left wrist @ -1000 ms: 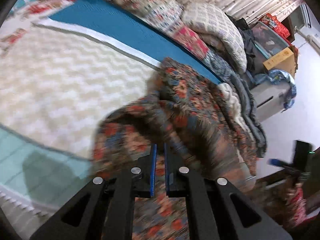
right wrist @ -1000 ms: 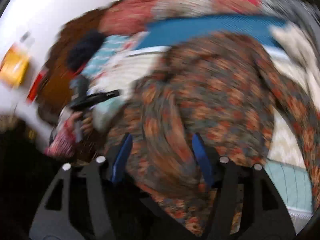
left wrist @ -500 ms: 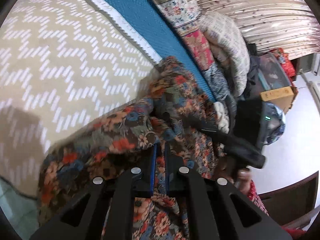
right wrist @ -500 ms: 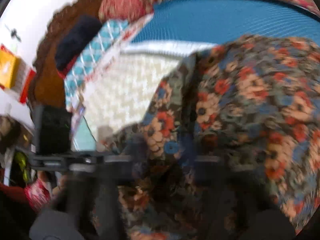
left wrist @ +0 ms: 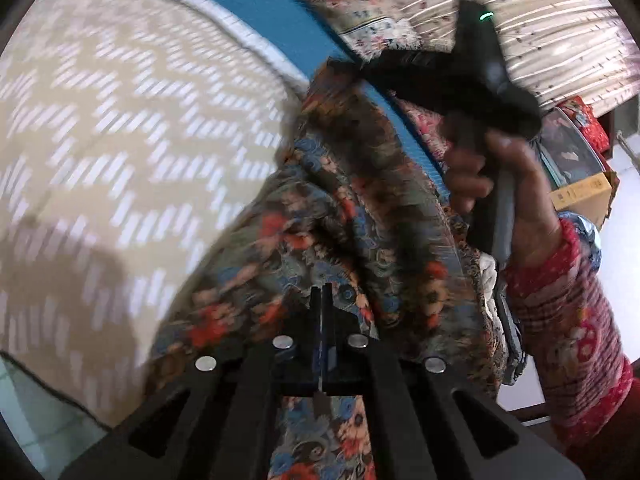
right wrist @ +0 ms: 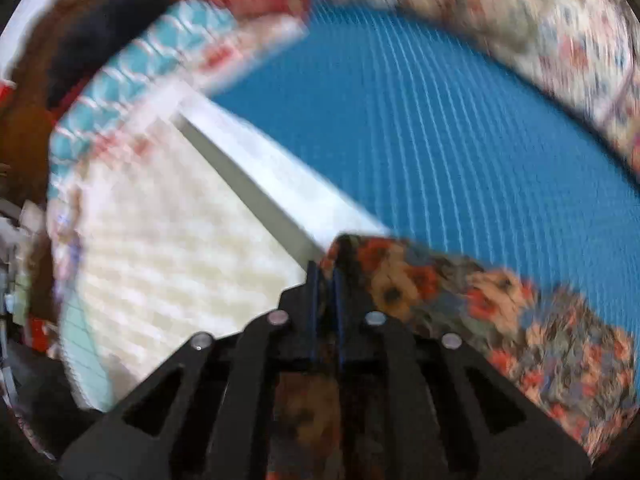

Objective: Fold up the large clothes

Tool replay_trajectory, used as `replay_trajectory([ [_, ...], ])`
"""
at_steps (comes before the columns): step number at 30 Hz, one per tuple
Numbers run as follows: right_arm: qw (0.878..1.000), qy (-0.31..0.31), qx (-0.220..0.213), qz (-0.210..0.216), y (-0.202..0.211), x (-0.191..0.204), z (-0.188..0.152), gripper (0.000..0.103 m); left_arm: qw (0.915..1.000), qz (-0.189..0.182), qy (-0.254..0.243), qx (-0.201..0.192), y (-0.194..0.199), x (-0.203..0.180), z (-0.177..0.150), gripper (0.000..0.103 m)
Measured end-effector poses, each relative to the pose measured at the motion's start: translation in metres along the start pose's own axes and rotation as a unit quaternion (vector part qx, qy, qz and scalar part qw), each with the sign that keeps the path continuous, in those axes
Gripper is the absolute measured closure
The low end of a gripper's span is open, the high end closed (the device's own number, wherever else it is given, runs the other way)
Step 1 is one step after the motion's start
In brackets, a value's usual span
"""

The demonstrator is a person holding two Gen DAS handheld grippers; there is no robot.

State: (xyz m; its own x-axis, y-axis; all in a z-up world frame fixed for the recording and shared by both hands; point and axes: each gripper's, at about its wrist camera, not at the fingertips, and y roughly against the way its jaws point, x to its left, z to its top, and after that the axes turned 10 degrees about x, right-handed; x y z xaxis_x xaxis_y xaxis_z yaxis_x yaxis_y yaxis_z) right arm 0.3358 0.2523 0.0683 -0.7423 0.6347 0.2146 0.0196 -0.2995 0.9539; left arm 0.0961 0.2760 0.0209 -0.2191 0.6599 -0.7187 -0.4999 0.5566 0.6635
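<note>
Left wrist view: the left gripper (left wrist: 322, 304) points down over a floral-print garment (left wrist: 360, 232) heaped on the bed, on a cream chevron-patterned bedspread (left wrist: 120, 120). Its jaws have just been opening yet stand only a narrow gap apart; floral cloth lies directly under and ahead of them, and whether the blue pads still press on any fold cannot be told. Beyond the garment runs a blue mat (left wrist: 256, 12) with a white border, then a stack of patterned quilts (left wrist: 352, 4) against a striped curtain (left wrist: 540, 20). At the upper right a hand (left wrist: 492, 176) in a red patterned sleeve (left wrist: 568, 320) grips the handle of the right gripper (left wrist: 348, 66), whose tip reaches to the far top edge of the garment, over the blue mat. A cardboard box (left wrist: 580, 196) sits at the far right. Right wrist view (blurred): the right gripper (right wrist: 326, 276) has its jaws pressed together, pinching a corner of the floral-print garment (right wrist: 500, 312), which trails off to the right over the blue mat (right wrist: 440, 128). The mat's white border (right wrist: 260, 184) and the cream bedspread (right wrist: 160, 260) lie to the left.
</note>
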Motion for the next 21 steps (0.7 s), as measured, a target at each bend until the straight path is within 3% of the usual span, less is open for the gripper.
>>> replay_trajectory([
  [1, 1.0, -0.012, -0.018, 0.018, 0.005, -0.007, -0.01, 0.094, 1.0, -0.001, -0.001, 0.001, 0.002, 0.002, -0.002, 0.083],
  [3, 0.992, -0.061, -0.072, 0.081, 0.036, -0.034, -0.047, 0.066, 1.0, -0.001, -0.007, 0.0, 0.008, 0.003, -0.005, 0.083],
  [5, 0.981, -0.092, -0.123, 0.121, 0.068, -0.056, -0.09, 0.049, 0.9998, -0.017, -0.015, 0.0, 0.011, -0.002, -0.004, 0.083],
  [7, 0.976, -0.103, -0.142, 0.127, 0.095, -0.07, -0.145, 0.049, 0.9989, -0.031, -0.035, -0.008, 0.015, -0.013, -0.001, 0.083],
  [11, 0.975, -0.123, -0.124, 0.139, 0.118, -0.074, -0.239, 0.049, 0.9975, -0.047, -0.051, -0.012, 0.01, -0.029, 0.016, 0.083],
  [13, 0.975, -0.136, -0.103, 0.142, 0.113, -0.07, -0.277, 0.049, 0.9978, -0.047, -0.044, -0.012, 0.005, -0.032, 0.027, 0.083],
  [16, 0.975, -0.147, -0.064, 0.153, 0.091, -0.063, -0.307, 0.049, 0.9977, -0.054, -0.039, -0.014, -0.008, -0.034, 0.044, 0.083],
  [17, 0.973, -0.148, -0.048, 0.171, 0.079, -0.059, -0.309, 0.06, 0.998, -0.048, -0.04, -0.013, -0.015, -0.035, 0.049, 0.083],
  [18, 0.972, -0.146, -0.037, 0.181, 0.072, -0.054, -0.309, 0.098, 0.9985, -0.033, -0.042, -0.013, -0.023, -0.035, 0.052, 0.083],
  [20, 0.98, -0.132, -0.028, 0.146, 0.076, -0.049, -0.3, 0.099, 0.9996, 0.011, -0.025, 0.001, -0.037, -0.029, 0.057, 0.083],
  [21, 0.985, -0.117, -0.045, 0.115, 0.091, -0.047, -0.294, 0.099, 0.9997, 0.021, -0.01, 0.012, -0.043, -0.023, 0.06, 0.083],
])
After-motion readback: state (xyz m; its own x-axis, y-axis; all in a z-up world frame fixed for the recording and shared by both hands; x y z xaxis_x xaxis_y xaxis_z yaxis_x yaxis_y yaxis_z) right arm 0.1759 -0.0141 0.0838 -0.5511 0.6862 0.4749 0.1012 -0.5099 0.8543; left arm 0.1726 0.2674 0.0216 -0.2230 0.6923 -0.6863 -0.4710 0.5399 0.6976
